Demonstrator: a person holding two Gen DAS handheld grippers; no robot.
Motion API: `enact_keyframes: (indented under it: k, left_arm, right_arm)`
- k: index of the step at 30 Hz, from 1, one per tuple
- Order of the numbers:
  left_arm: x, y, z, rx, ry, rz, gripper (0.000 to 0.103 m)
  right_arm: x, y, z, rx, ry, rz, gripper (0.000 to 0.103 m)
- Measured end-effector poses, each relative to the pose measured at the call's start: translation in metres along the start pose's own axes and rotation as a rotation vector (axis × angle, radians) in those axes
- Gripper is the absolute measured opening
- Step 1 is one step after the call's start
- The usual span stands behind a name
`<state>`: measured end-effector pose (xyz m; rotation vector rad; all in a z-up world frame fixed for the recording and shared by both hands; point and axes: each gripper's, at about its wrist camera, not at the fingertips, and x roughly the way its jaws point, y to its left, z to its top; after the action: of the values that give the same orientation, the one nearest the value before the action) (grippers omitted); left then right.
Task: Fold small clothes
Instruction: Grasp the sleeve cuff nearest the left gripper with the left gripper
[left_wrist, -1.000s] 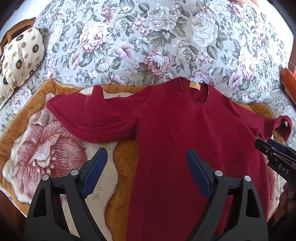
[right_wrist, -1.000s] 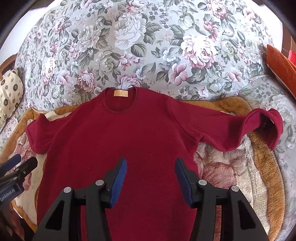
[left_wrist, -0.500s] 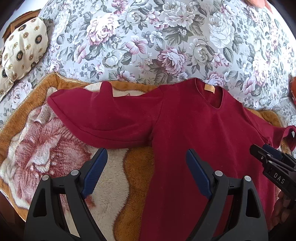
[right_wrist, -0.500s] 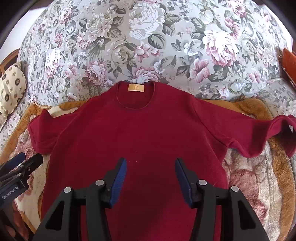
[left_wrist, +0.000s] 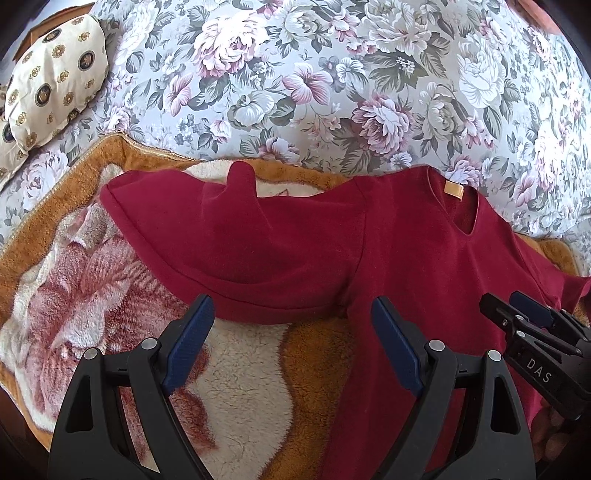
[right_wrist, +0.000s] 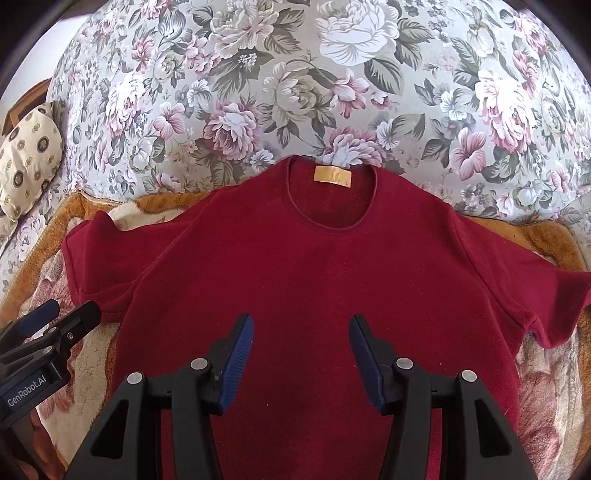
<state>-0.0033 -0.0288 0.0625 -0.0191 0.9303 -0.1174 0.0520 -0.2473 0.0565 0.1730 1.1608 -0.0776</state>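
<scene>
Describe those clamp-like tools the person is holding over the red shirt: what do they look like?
Each is a black plastic two-finger clamp with silver rivets at its joints and flat, ribbed blue pads inside the fingers. The left gripper shows "GenRobot.AI" in white on its side in the right wrist view; the right gripper shows "DAS" in the left wrist view. No cables or sleeves are visible.

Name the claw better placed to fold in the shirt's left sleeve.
Left. The left claw hangs open right at that sleeve's hem; the right claw hovers open over the shirt's middle.

Bare blanket (left_wrist: 240, 369) lies free beside the flat shirt (right_wrist: 314, 277); a pillow (left_wrist: 51, 85) sits well apart at the far left.
</scene>
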Motion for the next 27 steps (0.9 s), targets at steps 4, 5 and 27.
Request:
enact_keyframes:
  k: [4, 5, 27]
  left_arm:
    - [0.003, 0.005, 0.002, -0.004, 0.002, 0.004, 0.087]
    - [0.004, 0.008, 0.002, -0.011, 0.004, 0.003, 0.087]
    - [0.018, 0.112, 0.040, -0.218, 0.009, 0.025, 0.087]
  right_arm:
    - [0.007, 0.004, 0.000, -0.010, 0.015, 0.004, 0.052]
    - [0.009, 0.005, 0.000, -0.014, 0.017, 0.004, 0.052]
    - [0.035, 0.028, 0.015, -0.034, 0.017, 0.040, 0.052]
